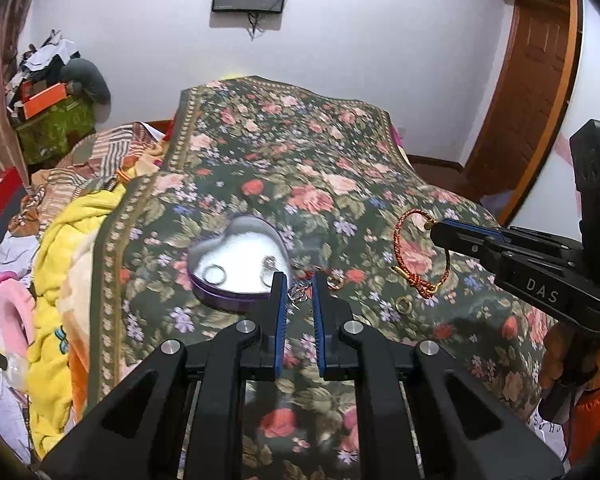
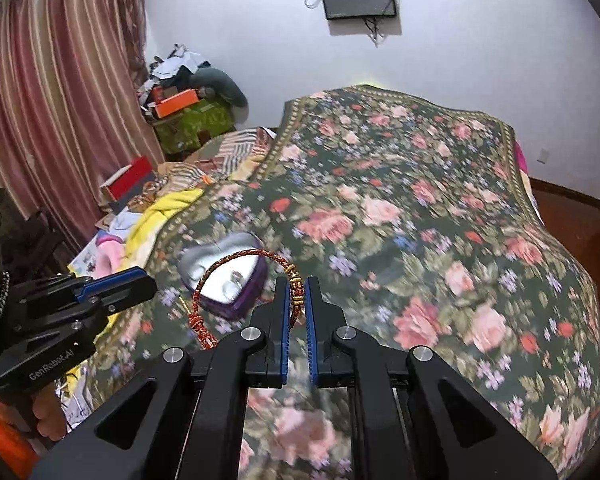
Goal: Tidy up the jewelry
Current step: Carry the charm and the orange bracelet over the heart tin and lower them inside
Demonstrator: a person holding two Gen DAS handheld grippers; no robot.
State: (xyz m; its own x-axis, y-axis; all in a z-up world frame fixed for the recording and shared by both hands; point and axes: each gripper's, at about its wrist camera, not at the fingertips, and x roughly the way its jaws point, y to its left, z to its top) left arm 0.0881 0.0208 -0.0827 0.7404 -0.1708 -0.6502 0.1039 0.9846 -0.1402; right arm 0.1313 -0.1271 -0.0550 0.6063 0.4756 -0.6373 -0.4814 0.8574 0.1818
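Right wrist view: my right hand-held gripper [image 2: 299, 300] is pinching the red braided bracelet [image 2: 240, 258] above the bed [image 2: 420, 200], seemingly by its clasp; swinging could miss the heart-shaped tin [image 2: 224, 280]. Left hand-held gripper [image 1: 298, 300] is hovering part-open, empty.

Grippers: you have two, the left gripper [image 1: 296, 292] and the right gripper [image 2: 298, 300].
Bracelets: you can count one red braided bracelet [image 1: 400, 240].
Heart tins: one heart-shaped tin [image 1: 240, 260].
Rings in the tin: one silver ring [image 1: 214, 274], plus small pieces you can't count.
Gold rings on the bedspread: two, [image 1: 335, 282] and [image 1: 403, 304].
Silver chains: one silver chain [image 1: 298, 294].
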